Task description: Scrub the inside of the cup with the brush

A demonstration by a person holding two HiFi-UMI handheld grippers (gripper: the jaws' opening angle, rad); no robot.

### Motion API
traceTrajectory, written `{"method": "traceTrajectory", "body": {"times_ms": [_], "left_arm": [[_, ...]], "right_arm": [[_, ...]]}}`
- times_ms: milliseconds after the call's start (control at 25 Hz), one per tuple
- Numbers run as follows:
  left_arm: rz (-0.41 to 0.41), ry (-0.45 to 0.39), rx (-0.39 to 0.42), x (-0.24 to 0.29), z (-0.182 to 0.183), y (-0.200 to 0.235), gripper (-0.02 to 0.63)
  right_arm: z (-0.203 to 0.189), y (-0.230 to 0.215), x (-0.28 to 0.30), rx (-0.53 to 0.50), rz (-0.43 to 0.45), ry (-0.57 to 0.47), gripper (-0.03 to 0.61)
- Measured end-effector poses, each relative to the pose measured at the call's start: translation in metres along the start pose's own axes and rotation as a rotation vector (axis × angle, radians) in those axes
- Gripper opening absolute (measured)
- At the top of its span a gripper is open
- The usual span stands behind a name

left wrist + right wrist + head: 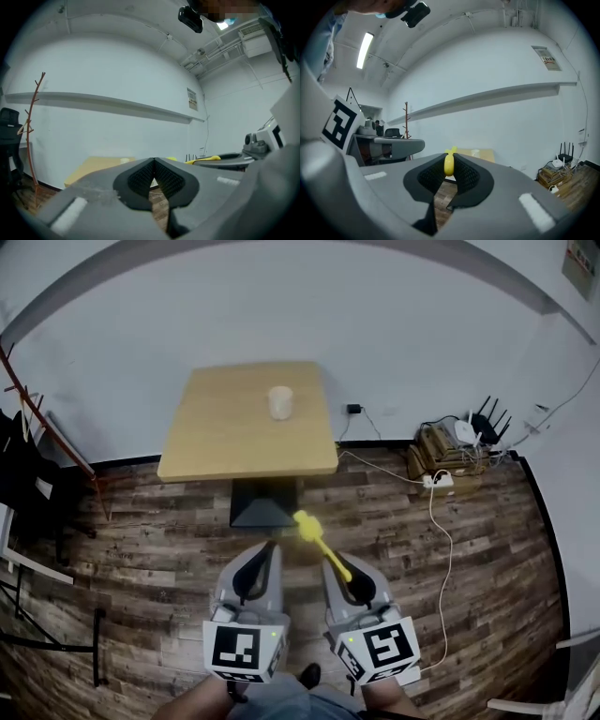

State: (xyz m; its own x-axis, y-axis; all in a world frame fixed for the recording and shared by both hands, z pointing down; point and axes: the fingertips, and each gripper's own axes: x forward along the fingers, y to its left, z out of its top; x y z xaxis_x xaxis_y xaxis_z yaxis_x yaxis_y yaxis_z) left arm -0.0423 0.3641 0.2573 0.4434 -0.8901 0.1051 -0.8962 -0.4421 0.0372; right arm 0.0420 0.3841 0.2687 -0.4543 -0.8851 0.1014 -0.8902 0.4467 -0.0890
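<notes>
Hanging high on the plain white wall [497, 126] was a small paper sign [547, 58], but its print was too tiny to read. Each gripper had a white cube with black square marks on it, one on the left [246, 650] and one on the right [382, 650]. These marks were patterns, not words.

A square light wooden table [225, 432] stood by the wall on a black foot [264, 504]. The small white cup [280, 401] stood upright on the far part of the table top, a little right of the middle. It was well apart from both grippers. The floor was dark wooden boards [150, 531]. To the right, a white router with black sticks [472, 428] sat on a brown box [433, 448]. A white plug strip [438, 481] with a long white cord lay on the floor just beside the box. A thin reddish coat stand [42, 423] and a black chair [21, 465] stood at the left. Nothing stood between the grippers and the table.

The grey left gripper [270, 546] and the grey right gripper [330, 564] were side by side, pointing nearly level at the table. The left gripper's jaws were pressed together with nothing between them. The right gripper's jaws pinched the handle of the long yellow plastic brush [322, 545]. The brush stuck out past the jaws, and its head leaned left toward the black foot.
</notes>
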Motion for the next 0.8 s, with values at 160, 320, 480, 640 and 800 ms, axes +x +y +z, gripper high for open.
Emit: {"method": "traceTrajectory", "body": {"times_ms": [160,320,480,640,800], "left_arm": [[-0.025,-0.010,-0.022,0.046,0.017,0.026,0.018],[-0.042,-0.029,-0.004,0.084,0.030,0.056,0.018],[-0.056,-0.040,0.007,0.109,0.035,0.079,0.018],[-0.061,-0.040,-0.012,0.126,0.037,0.092,0.018],[-0.074,-0.020,-0.017,0.143,0.032,0.095,0.018]], "right_arm": [[0.016,-0.021,0.046,-0.005,-0.033,-0.007,0.040],[0.026,-0.032,0.092,-0.007,-0.043,-0.008,0.040],[0.037,-0.032,0.128,-0.026,-0.031,-0.012,0.040],[0.042,-0.036,0.149,-0.041,-0.031,-0.011,0.040],[0.043,-0.048,0.161,-0.042,-0.045,-0.002,0.040]]}}
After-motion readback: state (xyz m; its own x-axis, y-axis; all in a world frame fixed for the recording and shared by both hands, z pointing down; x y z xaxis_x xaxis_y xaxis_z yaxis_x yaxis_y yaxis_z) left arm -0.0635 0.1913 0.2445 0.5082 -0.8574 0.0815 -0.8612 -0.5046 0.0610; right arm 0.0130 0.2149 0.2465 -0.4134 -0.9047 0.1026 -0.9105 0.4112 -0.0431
